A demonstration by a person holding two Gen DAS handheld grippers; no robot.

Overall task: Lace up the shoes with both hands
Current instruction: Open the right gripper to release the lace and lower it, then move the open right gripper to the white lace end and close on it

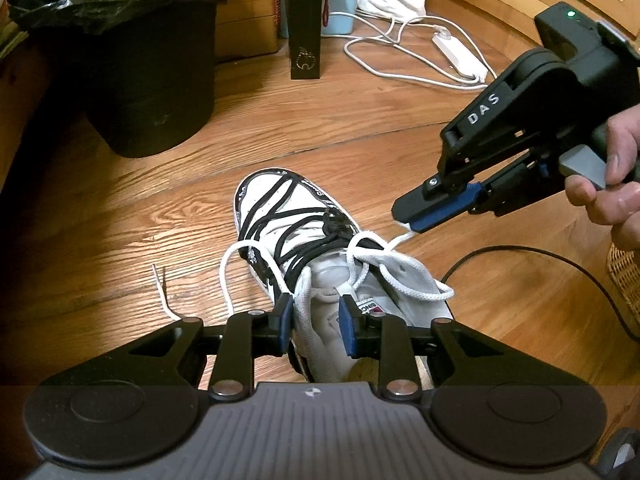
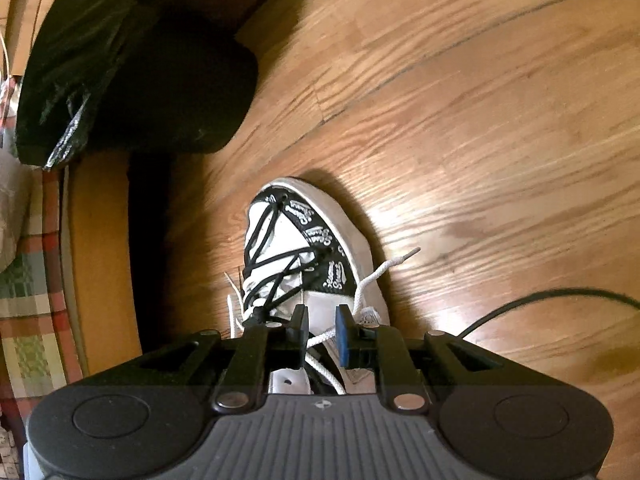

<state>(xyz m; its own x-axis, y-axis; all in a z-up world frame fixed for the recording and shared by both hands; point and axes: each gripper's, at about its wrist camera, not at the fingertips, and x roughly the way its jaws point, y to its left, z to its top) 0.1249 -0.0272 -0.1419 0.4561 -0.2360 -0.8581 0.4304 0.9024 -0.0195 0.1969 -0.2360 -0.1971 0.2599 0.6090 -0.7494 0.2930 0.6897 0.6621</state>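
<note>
Our left gripper (image 1: 314,322) clamps the shoe's (image 1: 320,264) near collar on the floor (image 1: 400,120). Our right gripper (image 2: 322,330) stands part open, the white lace (image 2: 370,282) loose between its pads. We should re-pinch nearer the tip, then draw it taut.

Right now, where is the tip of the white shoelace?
In the right wrist view, the lace tip sticks out right of the shoe, above the wooden floor, beyond the right gripper.
</note>
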